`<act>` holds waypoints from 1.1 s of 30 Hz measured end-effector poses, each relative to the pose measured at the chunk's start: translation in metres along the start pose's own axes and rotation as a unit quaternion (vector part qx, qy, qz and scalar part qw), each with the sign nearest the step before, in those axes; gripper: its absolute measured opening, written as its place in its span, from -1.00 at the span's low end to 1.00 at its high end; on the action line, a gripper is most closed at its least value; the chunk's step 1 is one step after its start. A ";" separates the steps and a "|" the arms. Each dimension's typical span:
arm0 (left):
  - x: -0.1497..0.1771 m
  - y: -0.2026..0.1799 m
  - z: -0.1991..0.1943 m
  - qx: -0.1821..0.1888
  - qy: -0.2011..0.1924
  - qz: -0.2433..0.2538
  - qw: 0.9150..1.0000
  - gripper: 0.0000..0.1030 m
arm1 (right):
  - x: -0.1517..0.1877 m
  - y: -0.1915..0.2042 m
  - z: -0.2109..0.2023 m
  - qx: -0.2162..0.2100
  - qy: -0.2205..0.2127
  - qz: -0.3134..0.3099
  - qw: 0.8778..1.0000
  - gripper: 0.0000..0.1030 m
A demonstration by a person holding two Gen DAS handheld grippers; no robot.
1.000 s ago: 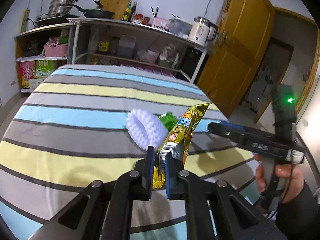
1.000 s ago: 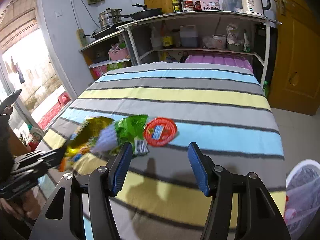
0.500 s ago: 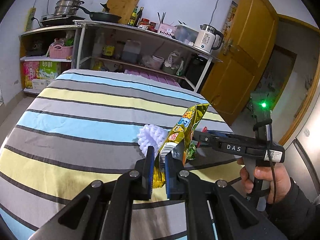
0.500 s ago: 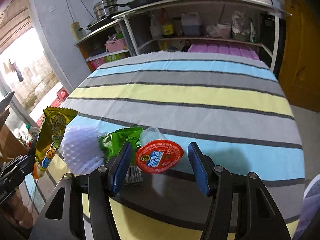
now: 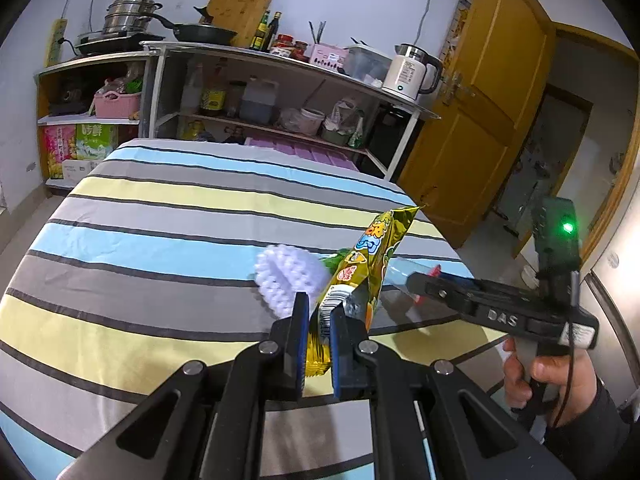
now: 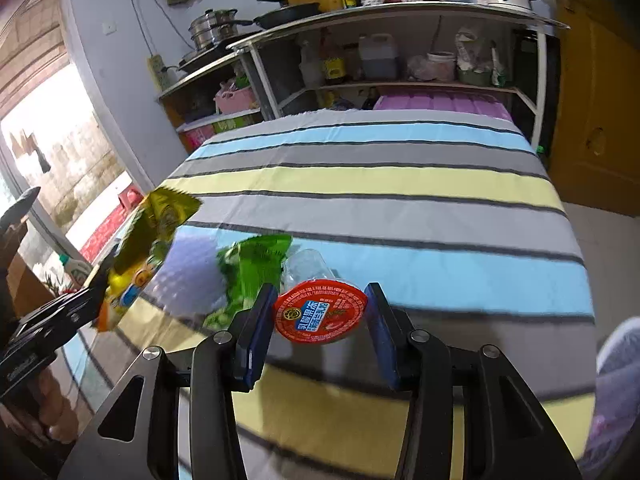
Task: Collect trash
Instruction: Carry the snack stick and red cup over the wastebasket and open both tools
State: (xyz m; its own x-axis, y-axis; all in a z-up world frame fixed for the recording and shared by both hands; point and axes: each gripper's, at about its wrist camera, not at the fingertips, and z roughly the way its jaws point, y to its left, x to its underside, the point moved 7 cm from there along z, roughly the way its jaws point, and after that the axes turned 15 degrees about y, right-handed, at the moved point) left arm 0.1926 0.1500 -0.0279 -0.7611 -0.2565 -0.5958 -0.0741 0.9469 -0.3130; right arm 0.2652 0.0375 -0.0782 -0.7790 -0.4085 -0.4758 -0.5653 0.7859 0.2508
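A striped tablecloth (image 6: pixel 400 184) covers the table; on it, near its front edge, lie a white foam net (image 5: pixel 286 276), a green wrapper (image 6: pixel 256 268) and a clear jelly cup with a red lid (image 6: pixel 320 312); the left gripper (image 5: pixel 318 336) is clamped on a yellow snack bag (image 5: pixel 372 256), lifted above the cloth; the right gripper (image 6: pixel 318 334) is closing, its blue pads flanking the cup, narrower than a second ago, when they stood short of it.
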 end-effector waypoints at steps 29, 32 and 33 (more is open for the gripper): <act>0.014 -0.189 0.047 0.072 0.063 0.138 0.986 -0.81 | 0.118 -0.119 -0.143 0.072 -0.087 0.133 0.985 -0.11; 0.015 -0.208 0.053 0.079 0.068 0.151 0.983 -0.81 | 0.129 -0.136 -0.152 0.080 -0.092 0.152 0.981 -0.11; 0.016 -0.214 0.056 0.081 0.070 0.155 0.982 -0.81 | 0.133 -0.141 -0.155 0.082 -0.093 0.157 0.980 -0.11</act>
State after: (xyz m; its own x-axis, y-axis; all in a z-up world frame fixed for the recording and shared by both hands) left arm 0.2324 -0.0674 -0.0115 -0.8125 0.0791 -0.5776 0.2705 0.9288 -0.2533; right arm 0.1995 -0.1999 -0.0464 -0.8356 -0.0543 -0.5466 -0.2421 0.9296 0.2778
